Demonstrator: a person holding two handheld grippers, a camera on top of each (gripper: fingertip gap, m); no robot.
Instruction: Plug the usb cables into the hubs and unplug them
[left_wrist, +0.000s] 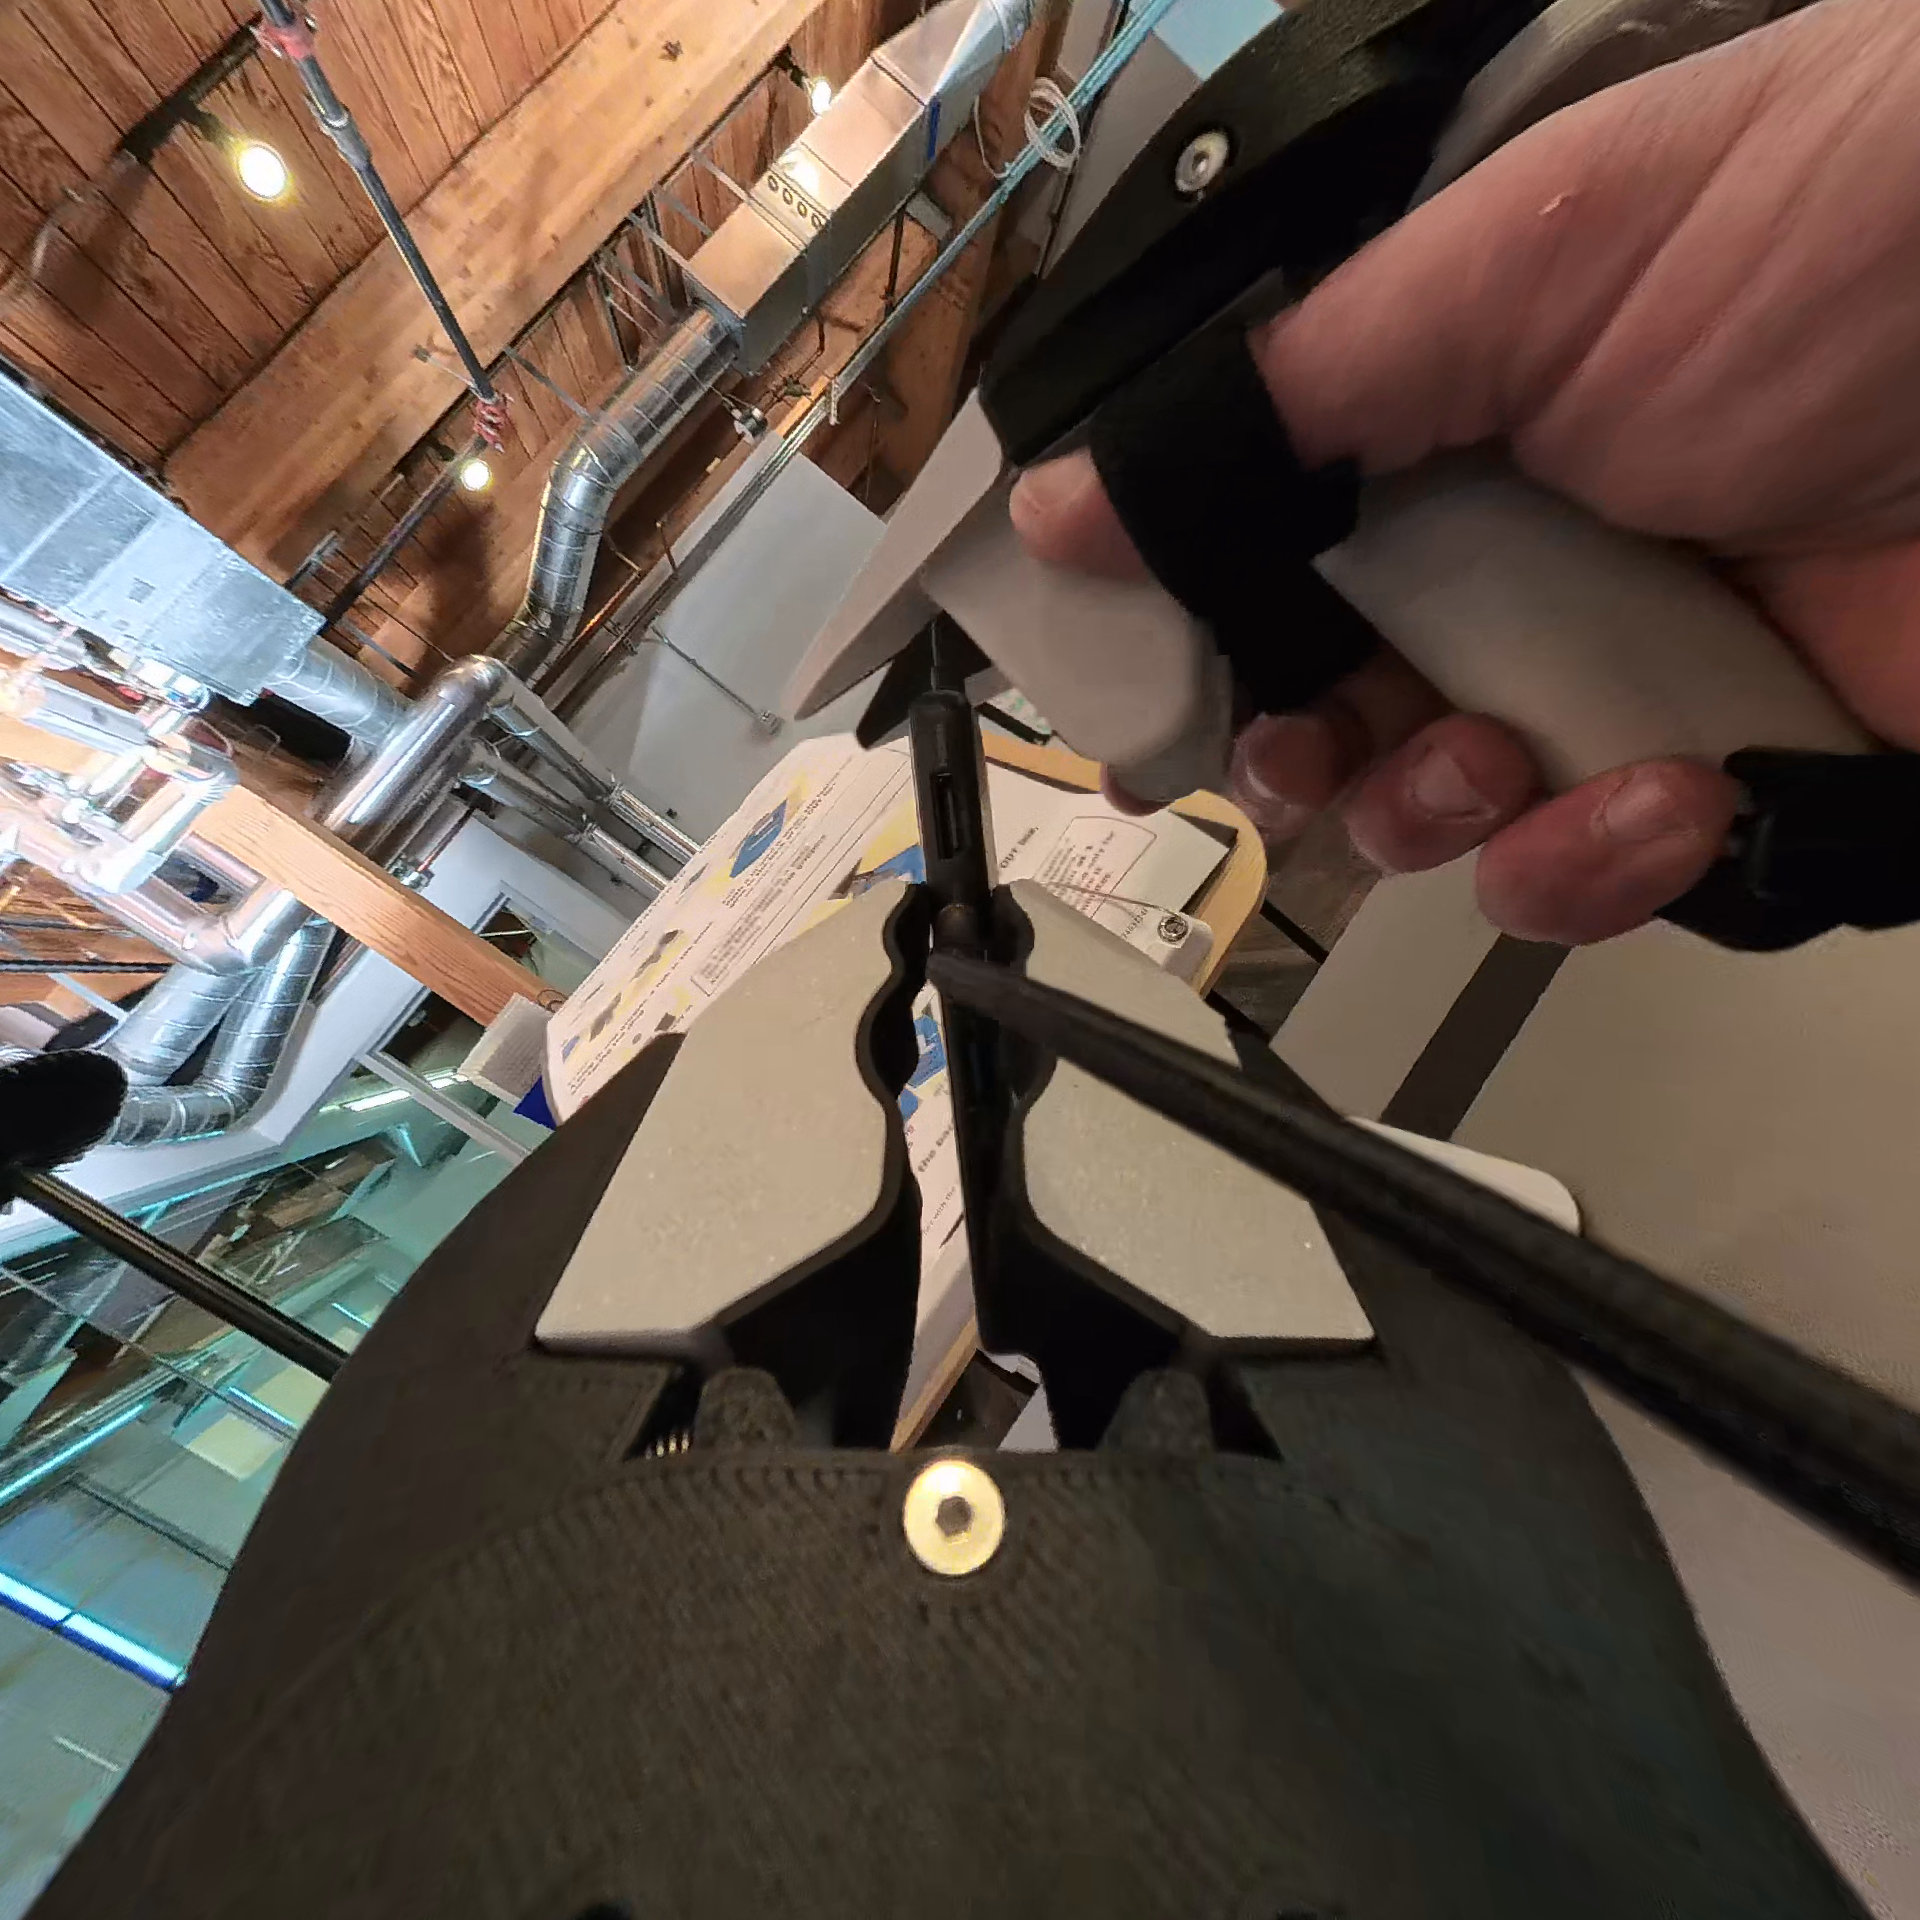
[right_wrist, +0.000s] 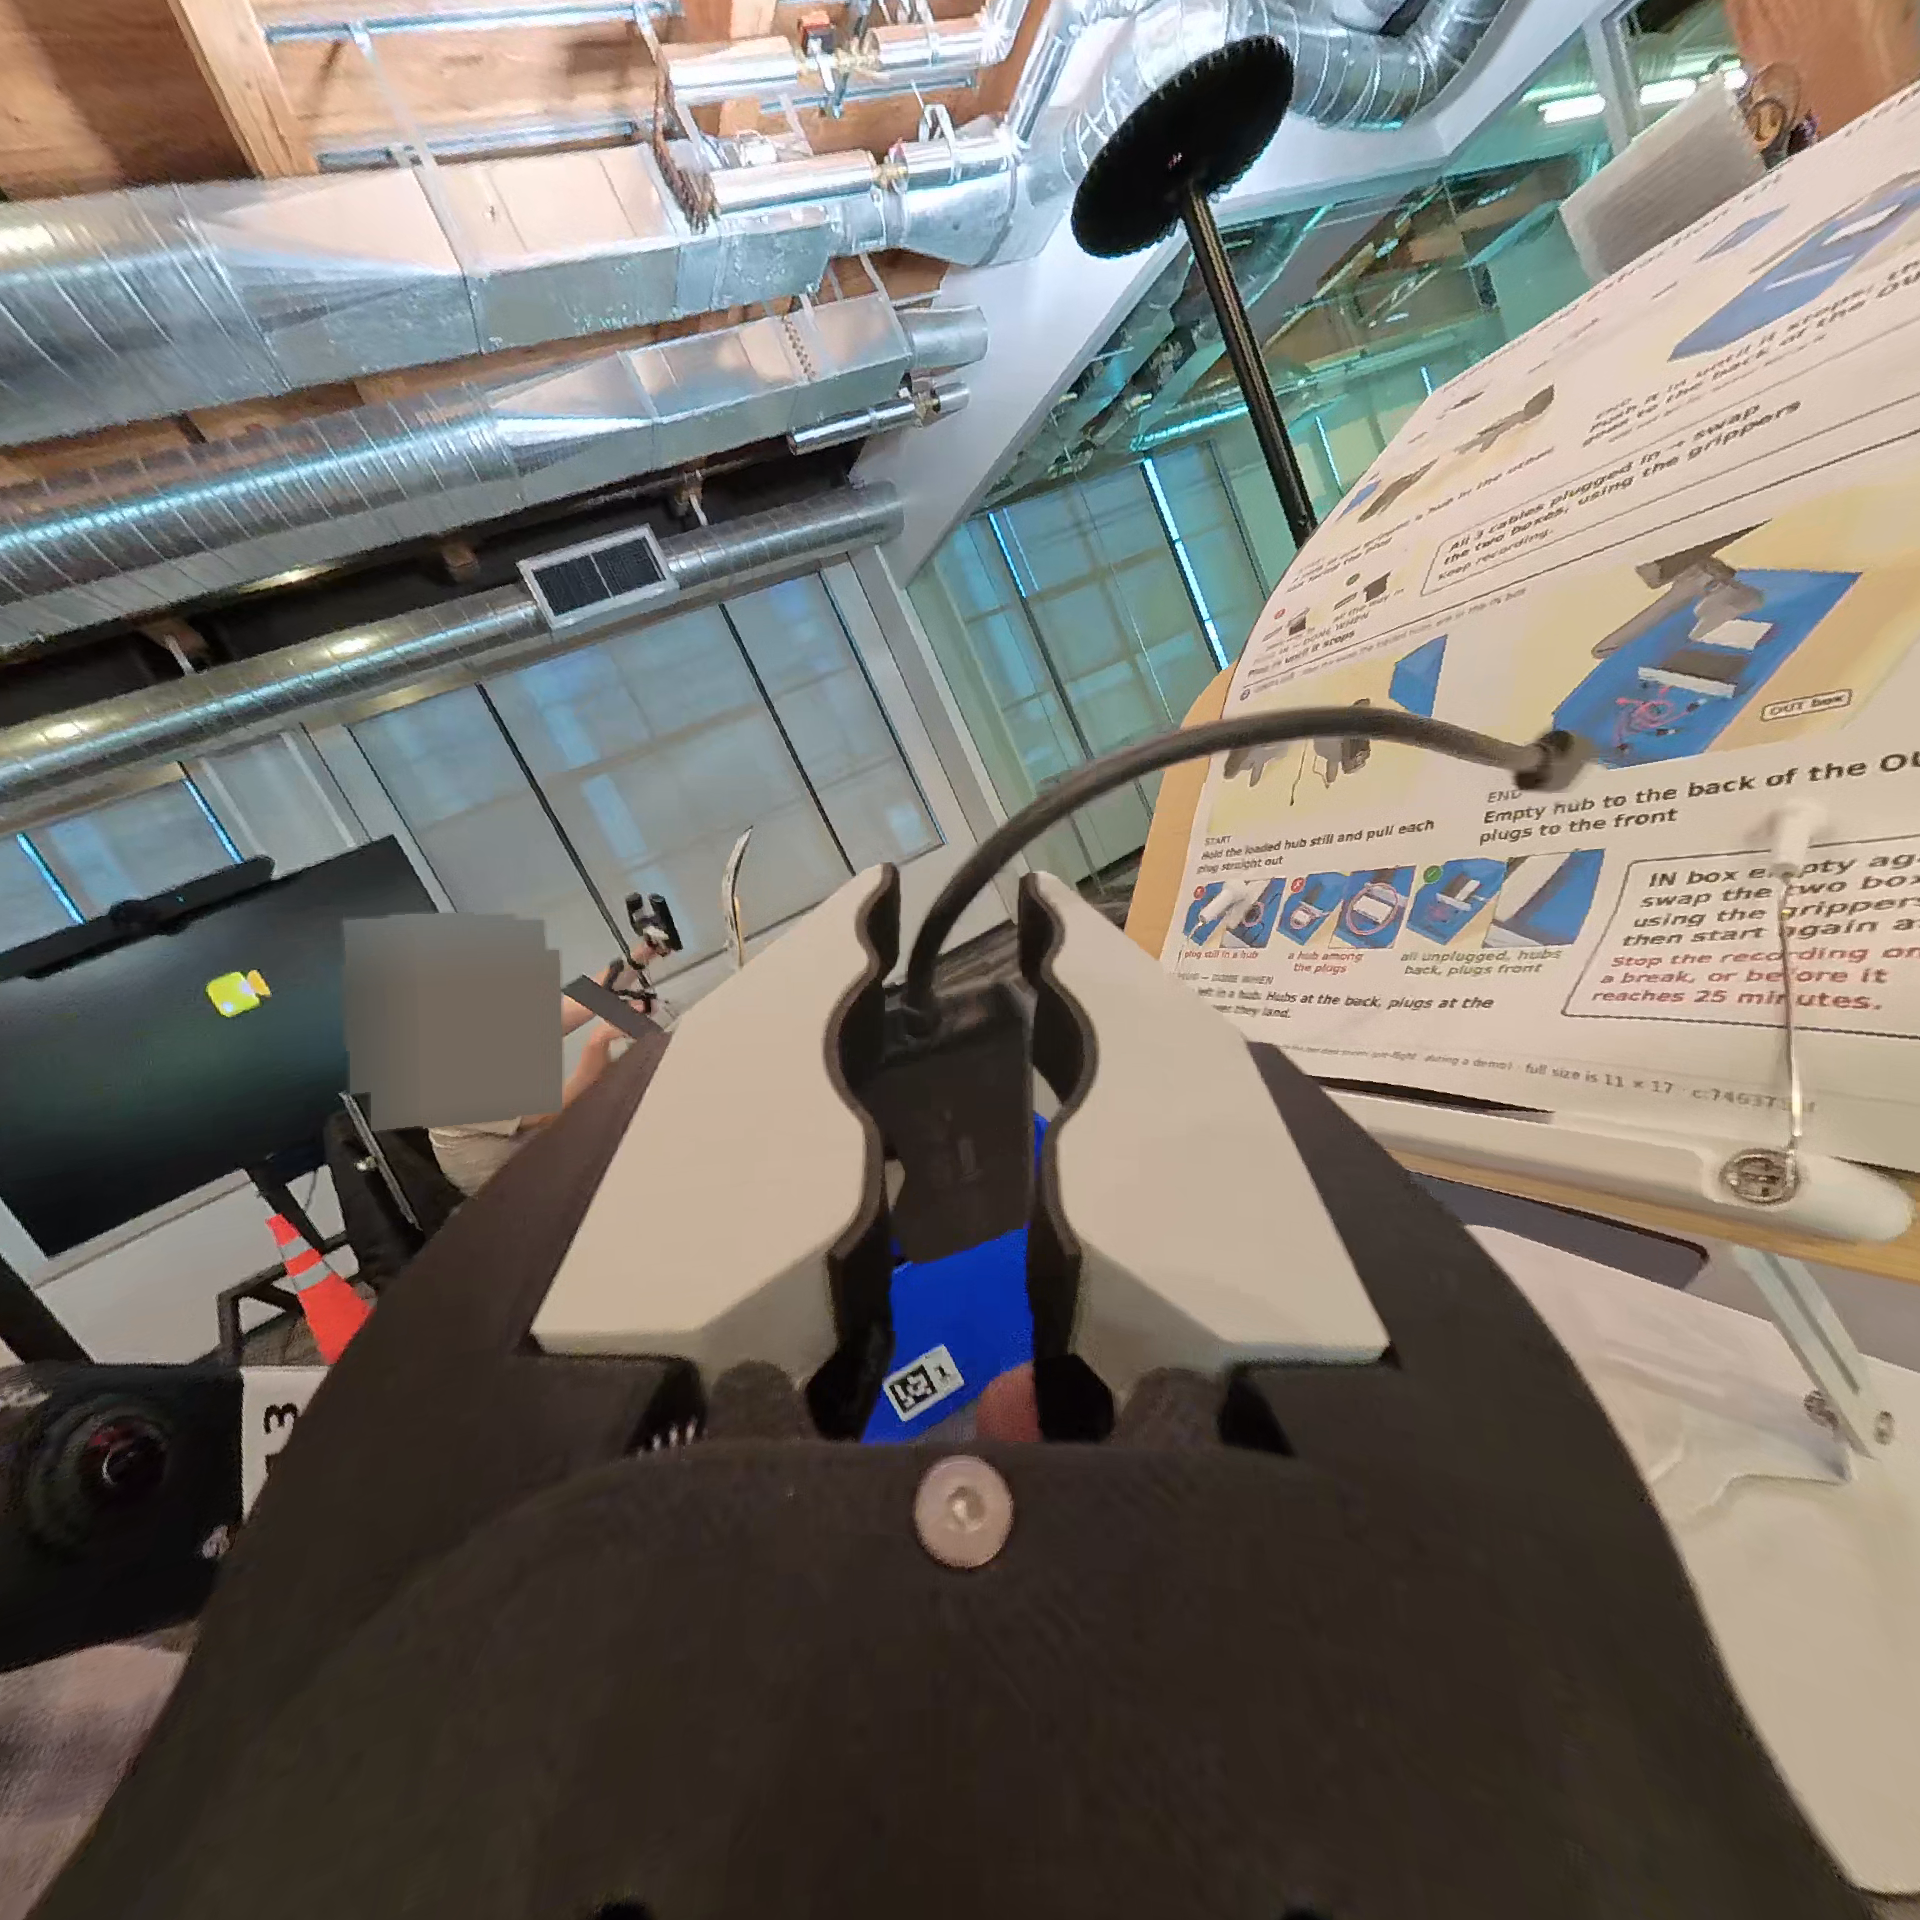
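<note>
In the left wrist view my left gripper (left_wrist: 961, 894) is shut on a slim black hub (left_wrist: 940, 790), seen edge-on with an open port on its narrow side. A black cable (left_wrist: 1351, 1143) runs from the fingertips past the camera to the lower right. My right gripper (left_wrist: 977, 743), held by a hand (left_wrist: 1558, 364), reaches the hub's far end. In the right wrist view my right gripper (right_wrist: 956, 883) is shut on a black plug body (right_wrist: 961, 1122). Its short cable (right_wrist: 1195, 732) arcs right to a free end (right_wrist: 1548, 764).
A slanted instruction board (right_wrist: 1558, 582) stands close on the right and also shows in the left wrist view (left_wrist: 727, 914). A blue box (right_wrist: 966, 1288) lies below the right jaws. A black pole stand (right_wrist: 1247, 364), a dark screen (right_wrist: 187, 1018) and an orange cone (right_wrist: 312, 1288) stand farther back. About 5 centimeters separates my left fingertips from my right.
</note>
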